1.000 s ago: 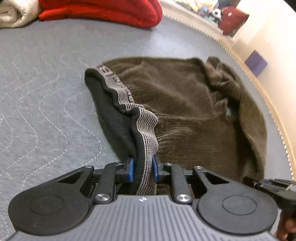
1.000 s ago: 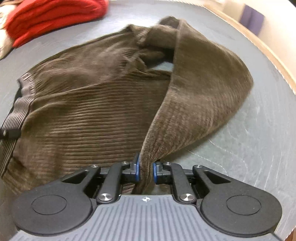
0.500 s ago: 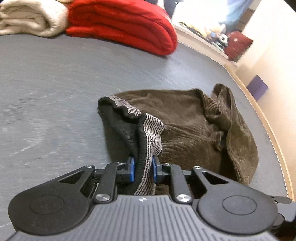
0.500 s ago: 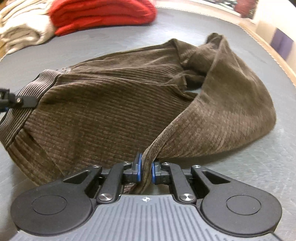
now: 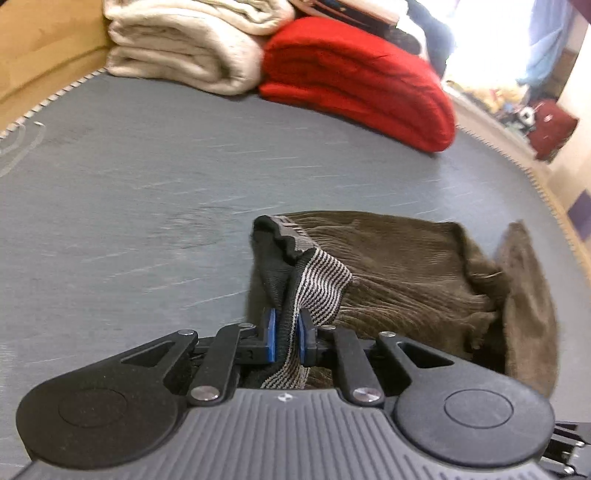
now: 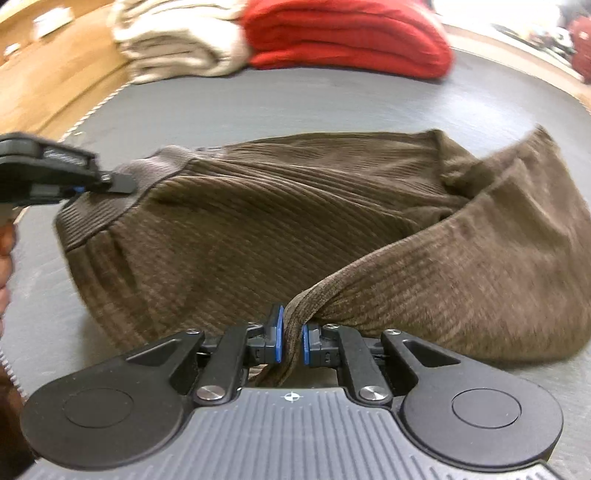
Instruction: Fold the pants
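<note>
Brown corduroy pants (image 5: 413, 273) lie bunched on the grey quilted surface (image 5: 147, 192). My left gripper (image 5: 284, 332) is shut on their striped black-and-grey waistband (image 5: 314, 280) and holds it lifted. My right gripper (image 6: 291, 338) is shut on a folded edge of the brown pants (image 6: 295, 221) near me. The left gripper (image 6: 92, 182) also shows in the right wrist view at the far left, pinching the waistband corner. The fabric sags between the two grippers.
A folded red blanket (image 5: 362, 85) and a folded cream blanket (image 5: 184, 48) lie at the far side of the surface; both also show in the right wrist view, red (image 6: 347, 33) and cream (image 6: 177, 44). A wooden edge (image 6: 55, 81) runs along the left.
Both grippers have risen and tilted up, still holding the pants. The far blankets have come further into view and the pants look more gathered and lifted.
</note>
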Action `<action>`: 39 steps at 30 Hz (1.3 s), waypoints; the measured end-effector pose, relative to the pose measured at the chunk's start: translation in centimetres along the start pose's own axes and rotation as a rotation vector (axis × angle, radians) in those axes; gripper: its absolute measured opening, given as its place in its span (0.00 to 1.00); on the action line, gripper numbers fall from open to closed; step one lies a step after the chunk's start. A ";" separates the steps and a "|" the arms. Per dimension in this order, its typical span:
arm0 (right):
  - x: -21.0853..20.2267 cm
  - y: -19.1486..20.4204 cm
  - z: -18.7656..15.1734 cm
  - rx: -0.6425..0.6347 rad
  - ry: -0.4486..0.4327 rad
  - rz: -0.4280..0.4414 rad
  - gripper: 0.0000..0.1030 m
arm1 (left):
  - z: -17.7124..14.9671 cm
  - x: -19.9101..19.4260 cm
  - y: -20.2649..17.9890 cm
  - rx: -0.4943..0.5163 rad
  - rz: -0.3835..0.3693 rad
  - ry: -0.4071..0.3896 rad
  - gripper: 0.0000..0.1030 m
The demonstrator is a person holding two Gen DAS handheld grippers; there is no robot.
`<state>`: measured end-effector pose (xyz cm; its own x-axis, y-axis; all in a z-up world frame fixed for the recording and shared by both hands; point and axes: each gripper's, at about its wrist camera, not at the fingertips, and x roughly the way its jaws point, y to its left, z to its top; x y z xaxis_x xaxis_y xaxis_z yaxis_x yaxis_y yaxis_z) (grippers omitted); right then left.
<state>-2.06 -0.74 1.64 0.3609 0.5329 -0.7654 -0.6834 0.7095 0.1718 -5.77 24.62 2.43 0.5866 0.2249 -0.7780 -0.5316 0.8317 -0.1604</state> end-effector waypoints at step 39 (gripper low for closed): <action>-0.9 -16.6 0.5 0.383 -0.037 -0.123 0.26 | -4.0 7.9 -16.4 0.025 -0.531 0.253 0.15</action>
<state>9.30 -12.78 -0.18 0.4527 0.4448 -0.7728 -0.3506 0.8857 0.3044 5.13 10.70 -3.52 0.6033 -0.3513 -0.7160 -0.1882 0.8097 -0.5559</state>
